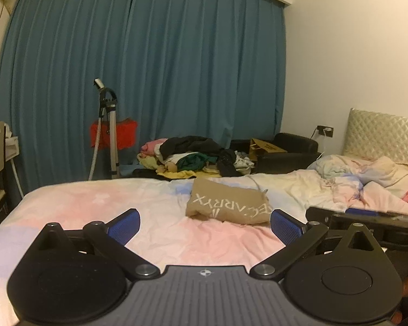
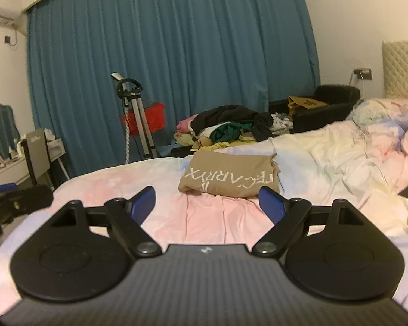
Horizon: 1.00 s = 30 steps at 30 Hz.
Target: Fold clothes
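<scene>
1. Nearest to me, my left hand-held gripper [image 1: 205, 226] hangs low over the foot of the bed, its two blue-padded fingers spread wide with nothing between them.
2. My right hand-held gripper [image 2: 206, 203] hangs beside it in the same way, blue pads wide apart and empty. Part of it also shows as a dark shape at the right edge of the left wrist view.
3. Under both lies the bed [image 1: 155, 217], covered in a wrinkled sheet of pale pink, white and faint blue.
4. Just past the fingertips, in the middle of the bed, sits a folded tan garment [image 1: 227, 203] with white lettering that reads upside down from my side. It lies flat on the sheet, and neither gripper touches it.
5. To the right, a crumpled duvet [image 1: 361, 179] is bunched toward a quilted cream headboard [image 1: 380, 133].
6. Beyond the far side of the bed is a heap of unfolded clothes [image 1: 195, 154] in black, green, yellow and pink.
7. Right of the heap stands a black armchair [image 1: 293, 149] with a flat cardboard piece on it.
8. Left of the heap stands a garment steamer [image 1: 107, 125] in front of something red.
9. Farthest back, blue curtains [image 1: 149, 68] cover the wall.
</scene>
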Each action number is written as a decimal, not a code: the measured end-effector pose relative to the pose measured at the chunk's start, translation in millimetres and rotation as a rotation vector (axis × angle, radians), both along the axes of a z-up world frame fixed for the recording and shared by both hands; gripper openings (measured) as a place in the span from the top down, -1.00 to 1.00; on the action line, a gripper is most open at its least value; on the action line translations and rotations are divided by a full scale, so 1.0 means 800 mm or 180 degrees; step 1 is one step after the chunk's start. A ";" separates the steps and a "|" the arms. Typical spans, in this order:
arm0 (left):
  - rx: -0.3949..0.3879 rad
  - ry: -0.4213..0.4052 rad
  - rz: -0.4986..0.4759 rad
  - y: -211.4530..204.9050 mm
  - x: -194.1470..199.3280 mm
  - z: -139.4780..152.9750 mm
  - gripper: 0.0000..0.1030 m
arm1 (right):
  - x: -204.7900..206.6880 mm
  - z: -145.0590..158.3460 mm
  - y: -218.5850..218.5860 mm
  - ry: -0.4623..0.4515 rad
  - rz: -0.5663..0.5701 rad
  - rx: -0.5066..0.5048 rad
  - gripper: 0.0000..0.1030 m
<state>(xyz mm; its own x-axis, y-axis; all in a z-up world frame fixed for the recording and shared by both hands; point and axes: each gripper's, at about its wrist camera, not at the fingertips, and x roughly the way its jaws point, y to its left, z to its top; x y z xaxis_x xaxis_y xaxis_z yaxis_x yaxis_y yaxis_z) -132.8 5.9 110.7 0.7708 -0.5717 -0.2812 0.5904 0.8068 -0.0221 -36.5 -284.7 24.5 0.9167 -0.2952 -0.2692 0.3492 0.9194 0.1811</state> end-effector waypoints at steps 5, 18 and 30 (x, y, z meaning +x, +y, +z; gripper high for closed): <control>0.0028 0.0113 0.0026 0.003 0.018 -0.025 -0.99 | 0.007 -0.016 0.006 -0.0026 0.0000 -0.0029 -0.64; 0.0090 0.0137 0.0137 0.002 0.040 -0.045 -0.99 | 0.021 -0.034 0.015 0.0113 -0.0063 -0.0090 -0.64; 0.0044 0.0168 0.0155 0.007 0.042 -0.045 -0.99 | 0.021 -0.033 0.024 0.0145 -0.0068 -0.0209 -0.64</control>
<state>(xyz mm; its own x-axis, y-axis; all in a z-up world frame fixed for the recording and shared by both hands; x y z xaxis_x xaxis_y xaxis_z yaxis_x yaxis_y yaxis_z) -98.9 11.4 75.1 0.7814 -0.5298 -0.3297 0.5488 0.8349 -0.0408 -19.8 -265.2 -1.7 0.8973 -0.3329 -0.2899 0.3753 0.9210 0.1040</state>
